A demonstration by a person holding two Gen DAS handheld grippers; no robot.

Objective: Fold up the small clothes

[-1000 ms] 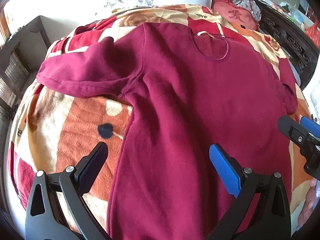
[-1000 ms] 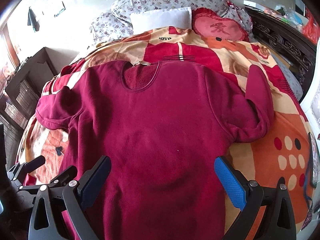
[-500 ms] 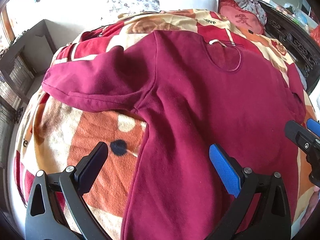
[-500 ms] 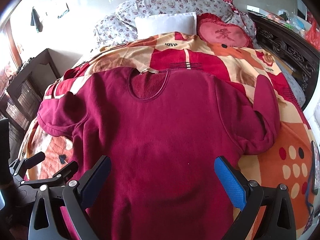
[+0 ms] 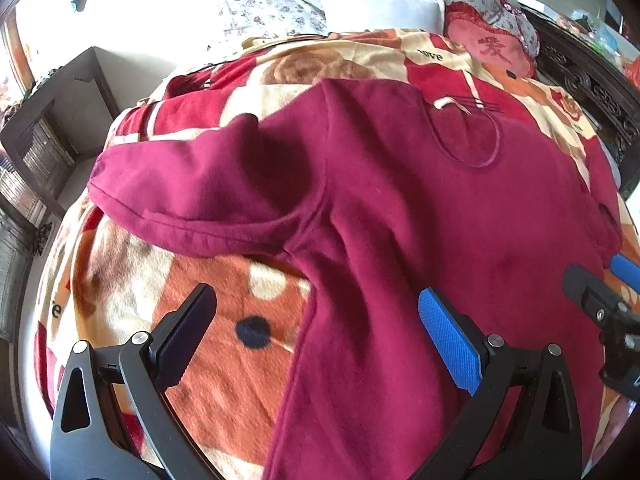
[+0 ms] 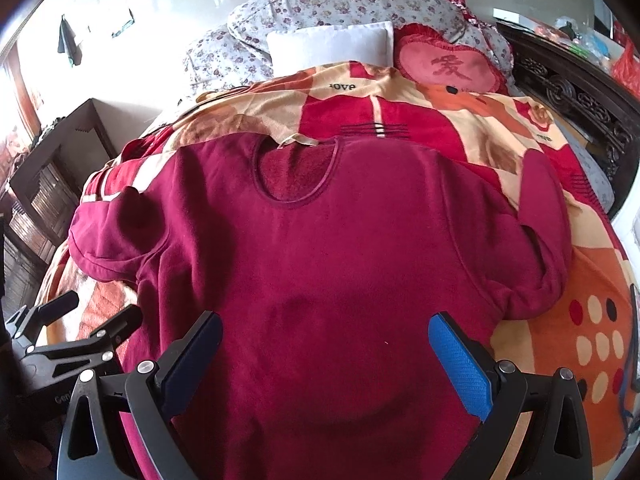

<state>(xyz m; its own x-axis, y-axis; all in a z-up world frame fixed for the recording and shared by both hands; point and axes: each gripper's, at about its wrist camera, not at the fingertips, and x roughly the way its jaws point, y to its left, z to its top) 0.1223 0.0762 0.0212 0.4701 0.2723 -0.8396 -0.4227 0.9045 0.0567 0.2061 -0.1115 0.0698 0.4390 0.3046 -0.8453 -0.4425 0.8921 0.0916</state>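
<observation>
A: What's the biggest thing here?

B: The bed, covered by an orange, red and cream blanket point(image 6: 440, 120). At its far end lie a floral pillow point(image 6: 340, 4), a white pillow point(image 6: 332, 46) and a red heart cushion point(image 6: 448, 66).

A: And the garment?

B: A maroon sweatshirt point(image 6: 340, 260) lies flat on the blanket, neckline point(image 6: 296, 178) toward the far end. Its left sleeve point(image 5: 192, 196) stretches out to the left; the right sleeve point(image 6: 544, 240) bends back up along the body on the right.

A: Where are the tools?

B: The left hand-held gripper point(image 5: 316, 316) hovers over the sweatshirt's left side seam, below the armpit, jaws spread wide, nothing between them. One finger is above the blanket, the blue-padded one above the cloth.

A: The other?

B: The right hand-held gripper point(image 6: 326, 344) hangs over the lower middle of the sweatshirt, jaws also wide and empty. I cannot tell whether either touches the fabric.
</observation>
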